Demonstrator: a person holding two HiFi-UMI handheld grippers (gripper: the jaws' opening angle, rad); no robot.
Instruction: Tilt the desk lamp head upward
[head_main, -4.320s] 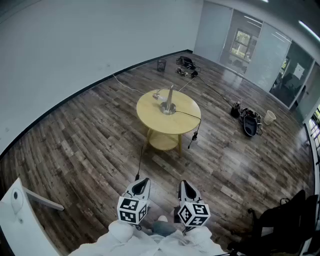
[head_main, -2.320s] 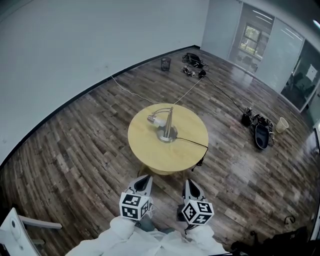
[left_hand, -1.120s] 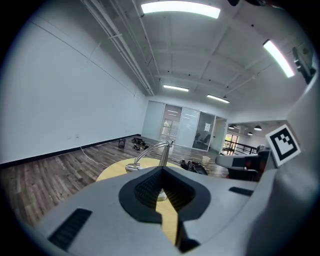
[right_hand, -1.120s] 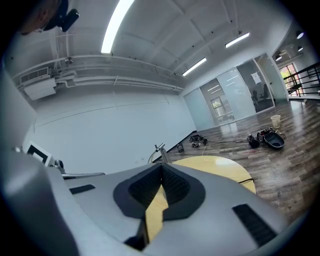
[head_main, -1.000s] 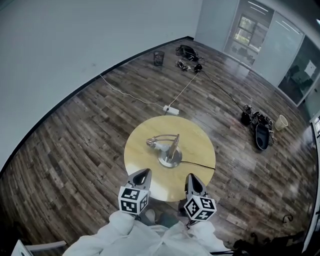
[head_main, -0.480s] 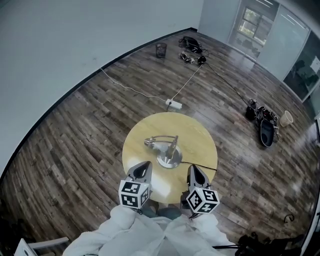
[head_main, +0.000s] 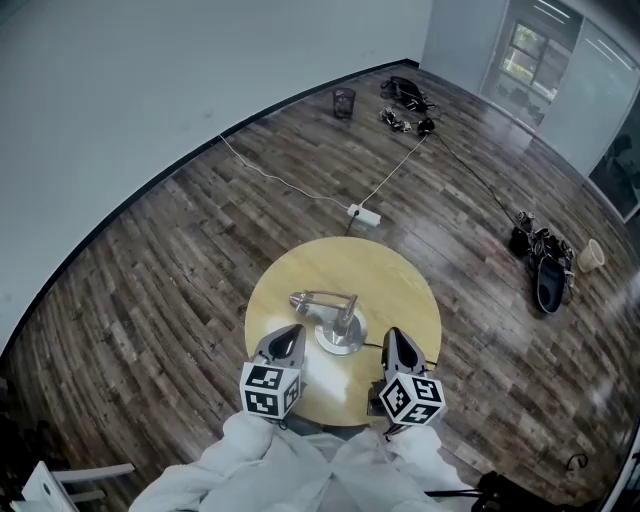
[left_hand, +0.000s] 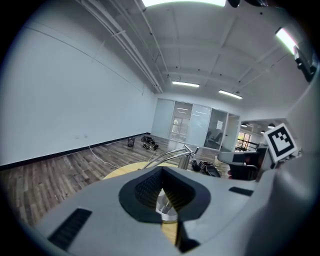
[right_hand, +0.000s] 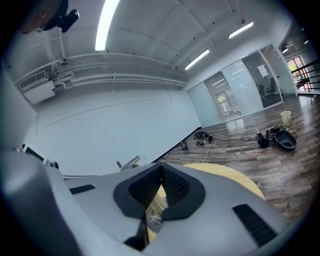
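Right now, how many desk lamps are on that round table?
1: the desk lamp stands near the middle of the round table, its head reaching left in the head view. No second lamp shows in any view.

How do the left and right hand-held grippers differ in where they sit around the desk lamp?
The left hand-held gripper sits left of the lamp base, the right hand-held gripper right of it. The left one is nearer the lamp head; the right one farther. Both are shut, empty, above the near edge of the round table.
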